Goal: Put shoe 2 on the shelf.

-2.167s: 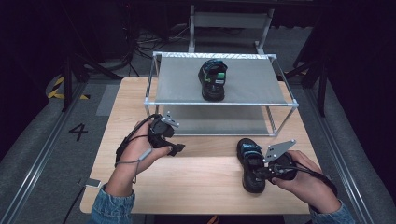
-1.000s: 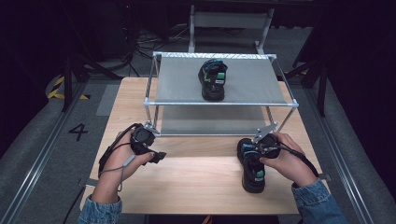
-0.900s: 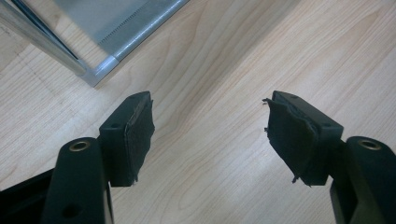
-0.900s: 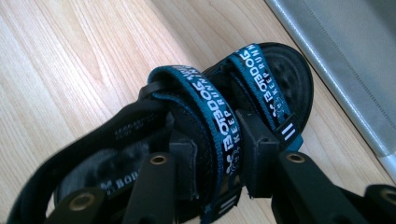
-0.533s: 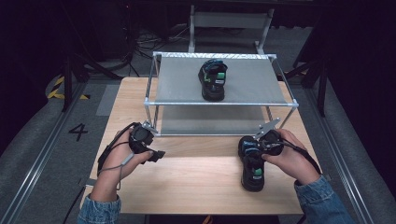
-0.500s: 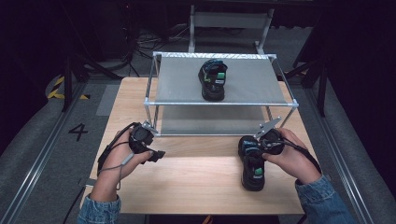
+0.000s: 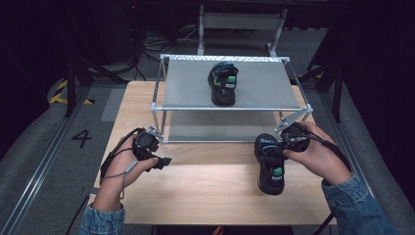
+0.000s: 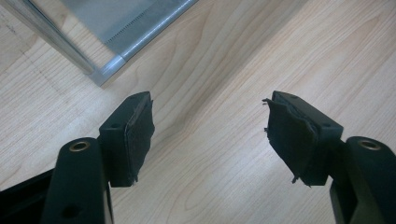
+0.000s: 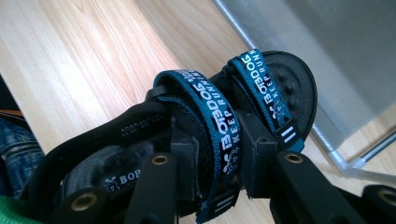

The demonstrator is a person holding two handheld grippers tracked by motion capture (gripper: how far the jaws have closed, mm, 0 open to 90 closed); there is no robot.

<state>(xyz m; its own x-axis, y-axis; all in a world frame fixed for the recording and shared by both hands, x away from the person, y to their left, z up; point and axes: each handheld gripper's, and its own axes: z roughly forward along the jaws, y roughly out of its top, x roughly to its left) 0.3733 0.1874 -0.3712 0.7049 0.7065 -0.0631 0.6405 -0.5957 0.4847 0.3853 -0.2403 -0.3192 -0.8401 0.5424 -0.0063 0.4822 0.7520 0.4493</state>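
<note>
A black sandal with teal straps is at the front right of the wooden table. My right gripper comes at it from the right. In the right gripper view this gripper is shut on the sandal's middle strap; its jaws have just been closing on that strap. The sandal's toe points toward the rack, raised over the wood. A matching sandal stands on the rack's top shelf. My left gripper is open over bare wood, nothing between its pads.
A two-level metal rack stands at the back of the table, its lower shelf bare. Its front left foot lies just ahead of the left gripper. Dark floor with cables surrounds the table.
The right hand has risen a little, taking the sandal with it toward the rack. The left hand, nearer the middle at first, drew back to the left and then kept still.
</note>
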